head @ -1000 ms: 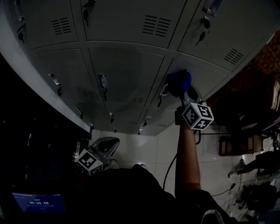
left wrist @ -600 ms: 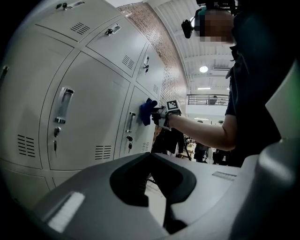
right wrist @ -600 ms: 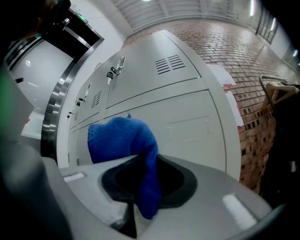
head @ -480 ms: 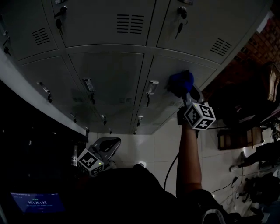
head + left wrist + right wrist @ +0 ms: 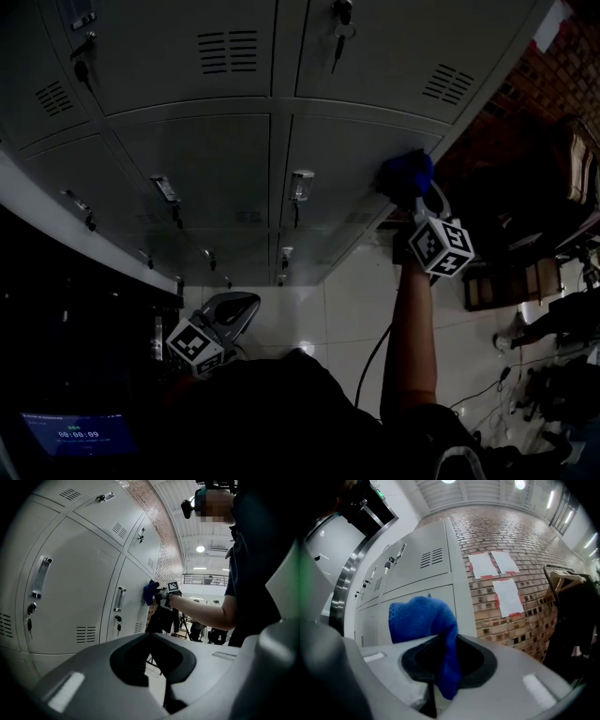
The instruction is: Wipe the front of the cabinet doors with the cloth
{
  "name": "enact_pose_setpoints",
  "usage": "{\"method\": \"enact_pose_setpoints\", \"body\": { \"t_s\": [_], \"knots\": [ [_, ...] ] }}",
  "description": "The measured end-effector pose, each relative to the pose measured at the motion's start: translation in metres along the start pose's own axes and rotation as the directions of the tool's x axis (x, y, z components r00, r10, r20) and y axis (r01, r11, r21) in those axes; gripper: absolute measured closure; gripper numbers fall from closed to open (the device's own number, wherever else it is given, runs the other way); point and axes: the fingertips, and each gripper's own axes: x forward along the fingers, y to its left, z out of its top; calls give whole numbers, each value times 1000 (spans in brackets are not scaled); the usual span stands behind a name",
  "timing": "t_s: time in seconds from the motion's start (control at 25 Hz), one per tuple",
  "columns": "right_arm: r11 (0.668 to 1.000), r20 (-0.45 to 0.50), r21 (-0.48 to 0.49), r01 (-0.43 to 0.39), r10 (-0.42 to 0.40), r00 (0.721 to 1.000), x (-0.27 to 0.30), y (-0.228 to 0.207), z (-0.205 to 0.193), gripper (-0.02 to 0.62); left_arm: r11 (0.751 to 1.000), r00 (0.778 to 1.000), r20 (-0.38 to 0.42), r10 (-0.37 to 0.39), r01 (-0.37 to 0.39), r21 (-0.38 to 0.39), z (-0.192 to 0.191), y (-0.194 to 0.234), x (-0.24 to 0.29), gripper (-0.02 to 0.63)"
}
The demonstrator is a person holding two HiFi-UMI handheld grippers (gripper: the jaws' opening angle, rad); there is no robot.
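Observation:
Grey metal cabinet doors (image 5: 206,159) with handles and vents fill the upper head view. My right gripper (image 5: 413,194) is shut on a blue cloth (image 5: 405,175) and presses it against the right-hand door near the cabinet's right edge. In the right gripper view the cloth (image 5: 423,619) bunches above the jaws and hangs down between them, with the door (image 5: 423,559) just behind. My left gripper (image 5: 228,312) hangs low at the left, away from the doors, shut on nothing. The left gripper view shows the doors (image 5: 70,588), the cloth (image 5: 150,592) and the outstretched arm.
A brick wall (image 5: 520,555) with white paper sheets (image 5: 506,597) adjoins the cabinet's right side. Door handles (image 5: 301,184) and keys stick out from the fronts. Dark furniture and cables (image 5: 534,281) stand on the tiled floor at the right. A small screen (image 5: 77,434) glows at bottom left.
My right gripper has slid the blue cloth rightward across the door, away from the handle toward the cabinet's right edge. The left gripper has stayed low.

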Motion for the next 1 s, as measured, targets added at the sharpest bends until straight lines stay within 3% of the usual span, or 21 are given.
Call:
{"method": "enact_pose_setpoints", "body": {
  "t_s": [0.4,0.6,0.84,1.0],
  "knots": [
    [996,7,14,87,-87,996,-10,-40,1,526,1000,1000,2,-7,7,-1,2,-8,7,606],
    [993,11,5,122,-122,993,-18,-39,0,526,1000,1000,2,14,-14,-1,-1,-6,-6,606],
    [998,65,44,41,-44,997,-29,12,0,526,1000,1000,3,28,-28,-2,-4,-3,-23,606],
    [996,49,42,-82,80,996,-23,71,-16,526,999,999,10,38,-38,-1,-3,-3,-36,606]
  ]
}}
